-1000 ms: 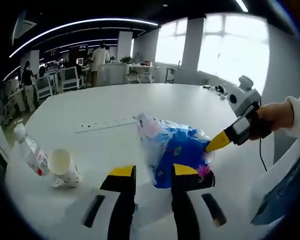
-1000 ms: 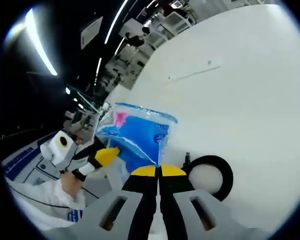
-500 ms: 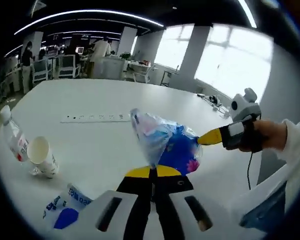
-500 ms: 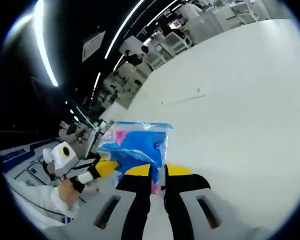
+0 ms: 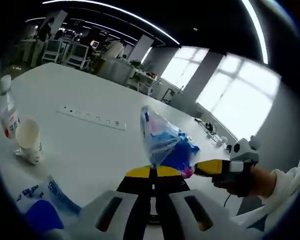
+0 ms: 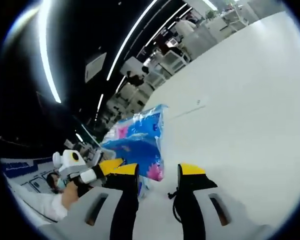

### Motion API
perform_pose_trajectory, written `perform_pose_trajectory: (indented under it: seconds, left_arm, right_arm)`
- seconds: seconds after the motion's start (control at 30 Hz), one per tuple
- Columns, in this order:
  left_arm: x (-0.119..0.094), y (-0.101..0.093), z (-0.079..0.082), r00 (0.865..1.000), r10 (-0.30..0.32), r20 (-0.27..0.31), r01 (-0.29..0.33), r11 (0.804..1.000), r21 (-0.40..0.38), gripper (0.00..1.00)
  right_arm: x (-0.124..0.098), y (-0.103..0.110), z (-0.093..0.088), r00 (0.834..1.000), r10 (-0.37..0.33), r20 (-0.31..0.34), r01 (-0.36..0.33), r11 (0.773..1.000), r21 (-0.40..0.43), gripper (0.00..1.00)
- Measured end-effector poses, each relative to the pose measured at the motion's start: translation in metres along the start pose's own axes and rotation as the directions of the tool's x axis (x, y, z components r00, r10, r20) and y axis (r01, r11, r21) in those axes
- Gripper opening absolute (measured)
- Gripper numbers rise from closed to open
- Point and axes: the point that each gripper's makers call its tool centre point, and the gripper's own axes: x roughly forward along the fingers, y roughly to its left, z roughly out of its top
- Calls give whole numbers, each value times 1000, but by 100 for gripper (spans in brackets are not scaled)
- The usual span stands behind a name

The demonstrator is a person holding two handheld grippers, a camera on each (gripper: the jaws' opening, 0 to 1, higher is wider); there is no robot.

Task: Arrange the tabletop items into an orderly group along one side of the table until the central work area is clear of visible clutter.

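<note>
A blue and pink plastic-wrapped pack [image 5: 166, 144] stands up just past my left gripper [image 5: 152, 172], which is shut on its lower edge. My right gripper [image 5: 208, 167] reaches toward the pack from the right, its yellow tip close to the wrapper. In the right gripper view the same pack [image 6: 138, 141] hangs above the white table [image 6: 240, 100]. There my right gripper [image 6: 156, 170] is open, with the pack's lower corner beside its left finger. The left gripper [image 6: 108, 166] comes in from the left, held by a hand.
At the left of the table [image 5: 90, 150] stand a water bottle [image 5: 7, 111] and a paper cup [image 5: 28, 140]. A white power strip [image 5: 92, 117] lies further back. A blue and white pack [image 5: 40, 210] lies near the bottom left. Desks and people fill the room behind.
My right gripper went from shut on the pack to open. My left gripper closed on the pack's edge and now holds it up.
</note>
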Motion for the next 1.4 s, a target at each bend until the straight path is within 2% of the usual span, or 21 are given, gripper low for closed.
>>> perform_pose_trajectory:
  seconds: [0.1, 0.13, 0.2, 0.33, 0.57, 0.73, 0.83, 1.0, 1.07, 1.1, 1.17, 1.3, 1.4]
  left_arm:
    - [2, -1, -2, 1000, 1, 0, -1, 1000, -10, 0]
    - [3, -3, -1, 1000, -4, 7, 4, 1000, -20, 0]
    - [5, -5, 1, 1000, -16, 17, 17, 999, -35, 0]
    - [12, -3, -3, 1000, -1, 0, 1, 1000, -21, 0]
    - [33, 10, -17, 992, 100, -72, -93, 990, 104, 0]
    - [50, 20, -22, 988, 119, -102, -108, 989, 105, 0]
    - [60, 27, -28, 979, 150, -141, -129, 981, 147, 0]
    - [67, 33, -34, 969, 182, -166, -150, 971, 186, 2]
    - [70, 42, -43, 955, 223, -196, -175, 956, 234, 4]
    - [71, 44, -46, 952, 232, -201, -181, 953, 244, 5]
    - [74, 52, -57, 933, 277, -229, -212, 938, 274, 5]
    - [86, 57, -69, 919, 291, -267, -208, 931, 299, 5]
    - [93, 59, -69, 917, 295, -268, -211, 929, 303, 5]
  right_arm:
    - [0, -6, 5, 999, -23, 31, 23, 1000, 9, 2]
    - [0, -8, 5, 999, -31, 34, 30, 999, 14, 0]
    - [0, -11, 6, 999, -34, 33, 34, 999, 15, 0]
    - [-1, -15, 9, 998, -51, 34, 51, 999, 5, 0]
    - [10, -34, 10, 993, -116, -9, 116, 993, -20, 0]
    - [18, -51, 11, 985, -170, -41, 167, 984, -60, 0]
    - [25, -63, 11, 982, -184, -45, 182, 983, -35, 0]
    - [29, -75, 6, 975, -215, -57, 213, 976, -38, 0]
    - [30, -79, 3, 973, -221, -61, 221, 975, -15, 0]
    - [31, -85, -5, 968, -236, -88, 239, 971, 20, 0]
    - [33, -93, -8, 961, -262, -92, 266, 964, 29, 0]
    - [36, -105, -16, 949, -296, -109, 301, 953, 32, 0]
    - [37, -114, -18, 940, -322, -113, 330, 942, 63, 0]
